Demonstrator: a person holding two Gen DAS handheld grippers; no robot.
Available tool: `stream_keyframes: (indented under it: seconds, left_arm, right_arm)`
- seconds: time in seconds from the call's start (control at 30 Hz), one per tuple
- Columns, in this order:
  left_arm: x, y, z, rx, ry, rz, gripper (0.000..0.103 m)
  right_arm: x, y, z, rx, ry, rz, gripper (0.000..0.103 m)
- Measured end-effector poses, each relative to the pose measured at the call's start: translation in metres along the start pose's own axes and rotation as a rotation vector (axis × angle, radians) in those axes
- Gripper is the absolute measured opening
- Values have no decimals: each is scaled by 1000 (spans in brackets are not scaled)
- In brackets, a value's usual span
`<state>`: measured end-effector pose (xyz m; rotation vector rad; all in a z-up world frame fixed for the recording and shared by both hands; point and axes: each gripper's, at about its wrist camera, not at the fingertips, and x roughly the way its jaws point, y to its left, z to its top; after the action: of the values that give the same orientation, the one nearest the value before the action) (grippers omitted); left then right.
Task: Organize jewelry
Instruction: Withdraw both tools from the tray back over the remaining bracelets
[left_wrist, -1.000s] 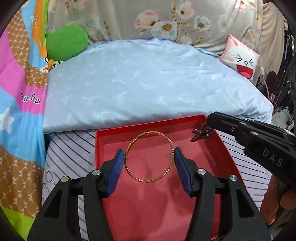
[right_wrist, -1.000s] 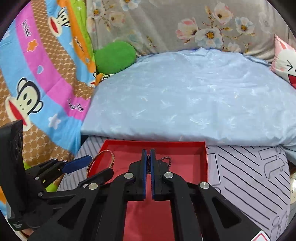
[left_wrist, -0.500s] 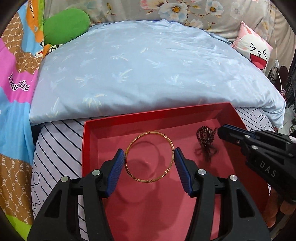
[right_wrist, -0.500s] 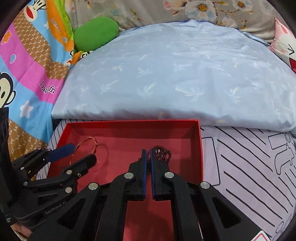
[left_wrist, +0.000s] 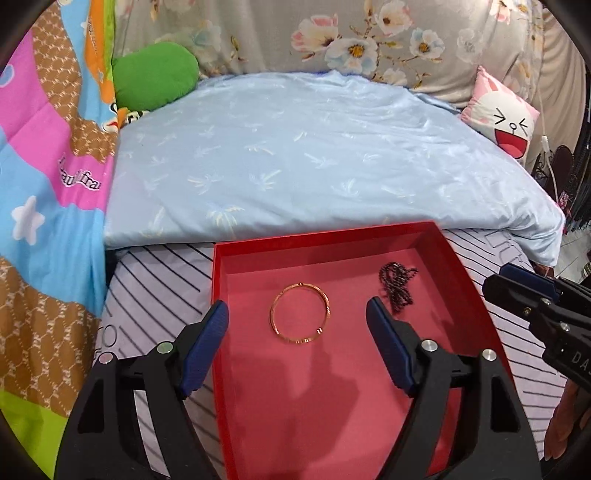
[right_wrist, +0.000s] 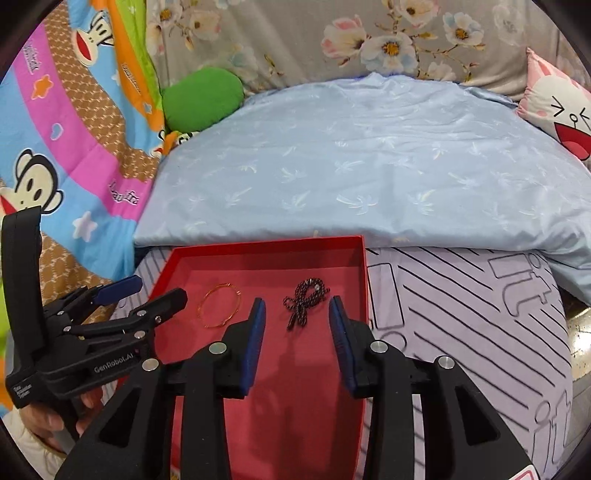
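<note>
A gold bangle (left_wrist: 300, 313) lies flat on the floor of a red tray (left_wrist: 236, 258). A dark beaded chain (left_wrist: 397, 286) lies bunched to its right in the same tray. My left gripper (left_wrist: 297, 345) is open and empty, its jaws wide apart, just short of the bangle. In the right wrist view the bangle (right_wrist: 219, 305) lies left and the chain (right_wrist: 304, 301) sits just ahead of my open, empty right gripper (right_wrist: 297, 334). The left gripper (right_wrist: 147, 295) shows at the tray's (right_wrist: 364, 280) left side.
The tray rests on a lilac striped sheet (right_wrist: 461, 314). A light blue duvet (left_wrist: 314, 158) lies behind it. A green cushion (left_wrist: 155, 75), a pink rabbit cushion (left_wrist: 504, 110) and a bright cartoon blanket (left_wrist: 44, 184) border the bed.
Both grippers opened and drew back. The bangle dropped from the left jaws and the beaded chain from the right; both now lie in the tray.
</note>
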<state>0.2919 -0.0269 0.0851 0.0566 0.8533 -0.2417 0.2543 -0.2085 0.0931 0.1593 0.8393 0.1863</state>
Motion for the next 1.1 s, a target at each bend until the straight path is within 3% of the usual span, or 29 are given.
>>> stream_keyframes:
  seconds: [0.23,0.5,0.8,1.1]
  left_arm:
    - [-55,-8,-45,18,-43,17,73]
    - [-97,-12,-104,-13,-69,22,73]
    - [-111,-13,-161,-63,-32,25,73]
    - [-111,-13,-206,-91,30,40,73]
  right_arm:
    - [-56,7,-46,-3,-29,0,43]
    - [-92,19,-107,-30,-25,-22,44]
    - [-97,27,-162,-29,58,-16,44]
    - [-90,41,-197,-68,103,-24,46]
